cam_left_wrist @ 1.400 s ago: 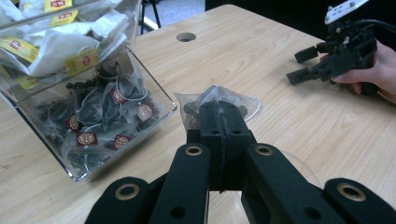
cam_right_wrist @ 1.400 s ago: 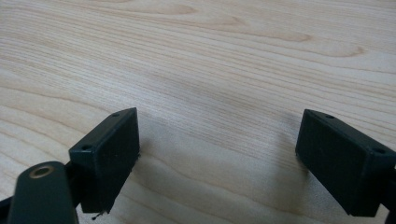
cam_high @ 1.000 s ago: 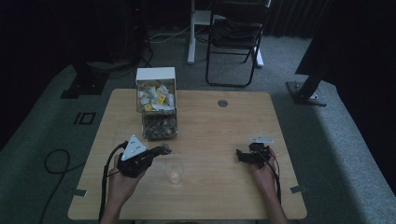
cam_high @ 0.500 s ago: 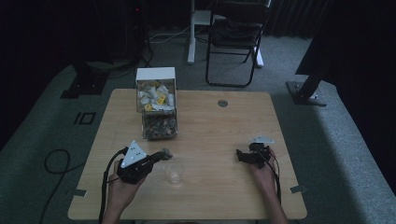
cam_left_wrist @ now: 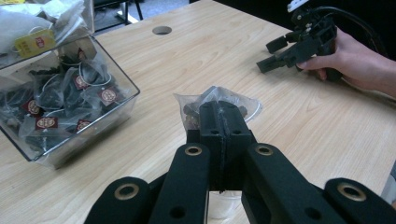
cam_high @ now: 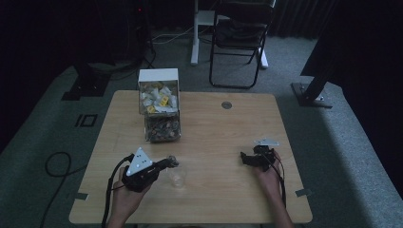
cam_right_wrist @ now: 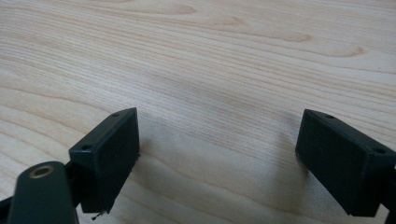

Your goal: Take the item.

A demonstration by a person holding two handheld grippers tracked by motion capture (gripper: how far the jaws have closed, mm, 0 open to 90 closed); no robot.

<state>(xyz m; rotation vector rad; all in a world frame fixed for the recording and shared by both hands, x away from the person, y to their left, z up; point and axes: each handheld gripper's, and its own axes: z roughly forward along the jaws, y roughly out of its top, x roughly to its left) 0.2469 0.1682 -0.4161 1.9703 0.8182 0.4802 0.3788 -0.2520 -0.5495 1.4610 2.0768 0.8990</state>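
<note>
My left gripper (cam_high: 170, 163) is shut on a clear tea bag (cam_high: 173, 159) with dark leaves, and holds it just above a small clear cup (cam_high: 177, 177) on the wooden table (cam_high: 223, 133). In the left gripper view the tea bag (cam_left_wrist: 215, 100) pokes out past the closed jaws of my left gripper (cam_left_wrist: 223, 117), and the cup (cam_left_wrist: 217, 209) shows beneath them. My right gripper (cam_high: 244, 157) rests low on the table at the right. It is open, and in the right gripper view there is bare wood between the jaws of the right gripper (cam_right_wrist: 217, 156).
A clear two-tier dispenser stands at the back left of the table: white tea packets in its upper box (cam_high: 158, 95), dark tea bags in its lower bin (cam_high: 162, 128) (cam_left_wrist: 60, 107). A cable hole (cam_high: 226, 105) lies in the far table top. A folding chair (cam_high: 240, 38) stands behind.
My left gripper, still shut on the tea bag, has shifted a little toward the person and now hangs over the cup. The right gripper has not moved.
</note>
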